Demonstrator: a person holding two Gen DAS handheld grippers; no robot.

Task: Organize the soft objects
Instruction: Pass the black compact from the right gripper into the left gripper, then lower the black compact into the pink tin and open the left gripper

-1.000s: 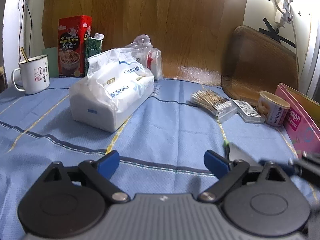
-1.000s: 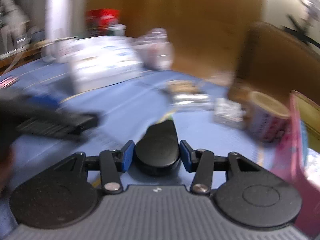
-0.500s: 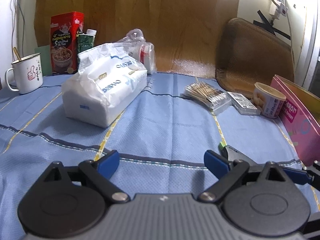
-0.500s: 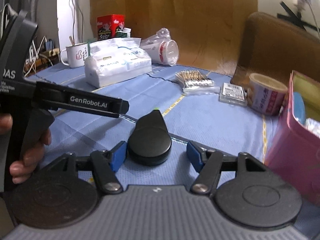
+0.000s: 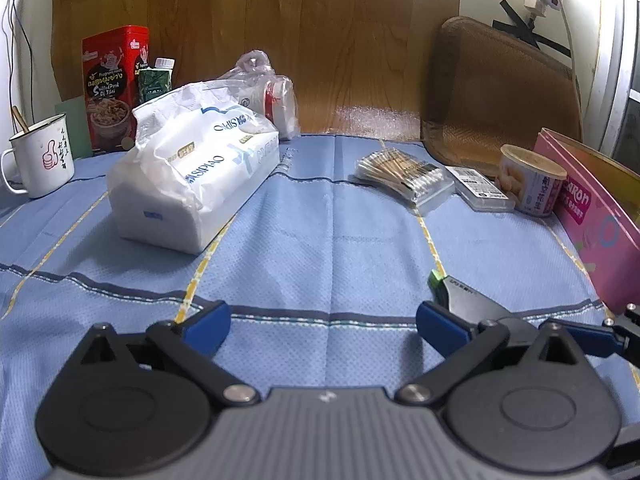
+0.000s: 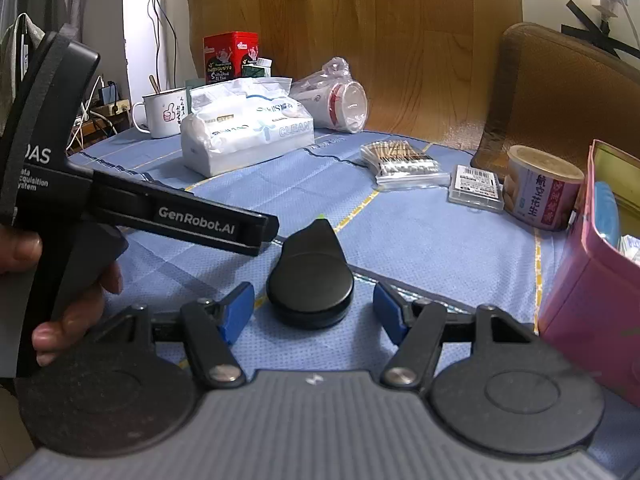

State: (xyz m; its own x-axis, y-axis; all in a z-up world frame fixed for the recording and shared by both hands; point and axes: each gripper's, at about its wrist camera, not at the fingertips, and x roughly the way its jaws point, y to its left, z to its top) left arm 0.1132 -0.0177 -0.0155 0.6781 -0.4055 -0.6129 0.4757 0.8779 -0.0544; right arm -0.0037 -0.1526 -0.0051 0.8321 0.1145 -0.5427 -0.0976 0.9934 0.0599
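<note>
Left tool point(image 5: 322, 322) opening, nothing between its pads. Right tool point(image 6: 314, 308) released, straddling a black dongle point(image 6: 310, 280) without touching. Tissue pack point(image 5: 192, 176), marked "CLEAN", lies toward the table's far left corner. Risk: the right tool grabs the hard dongle instead. Left tool reads "GenRobot.AI".

a lived-in home, probably a dining corner: a bench under a blue cloth point(image 5: 320, 208) carries an enamel mug point(image 5: 40, 160) at nine o'clock, a tissue pack point(image 5: 192, 176), cotton swabs point(image 5: 404, 176) at one o'clock, a snack tin point(image 5: 114, 88).
</note>
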